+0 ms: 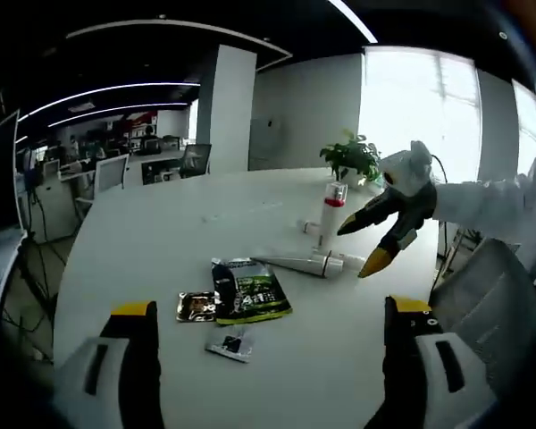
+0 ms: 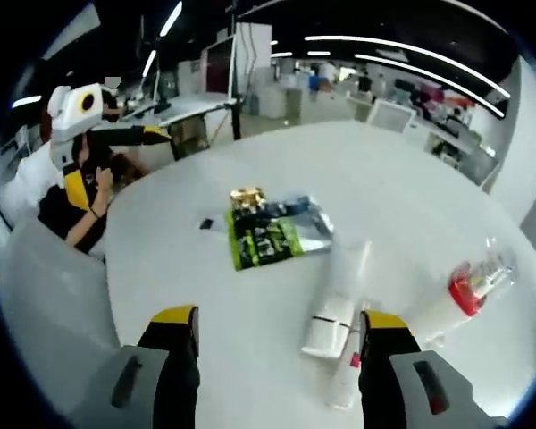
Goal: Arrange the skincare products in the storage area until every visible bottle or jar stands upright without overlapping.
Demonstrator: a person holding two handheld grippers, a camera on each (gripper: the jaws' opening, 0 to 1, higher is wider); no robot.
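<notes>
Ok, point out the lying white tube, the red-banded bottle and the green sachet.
lying white tube [image 1: 302, 262]: left gripper view, middle of its tapered body on the table.
red-banded bottle [image 1: 332, 211]: left gripper view, white body below the red band.
green sachet [image 2: 268, 239]: right gripper view, centre of its green printed face.

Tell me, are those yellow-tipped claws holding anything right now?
No, nothing is held. The right gripper hangs open above the lying white tube, near the upright red-banded bottle. The left gripper is open too, over the table.
</notes>
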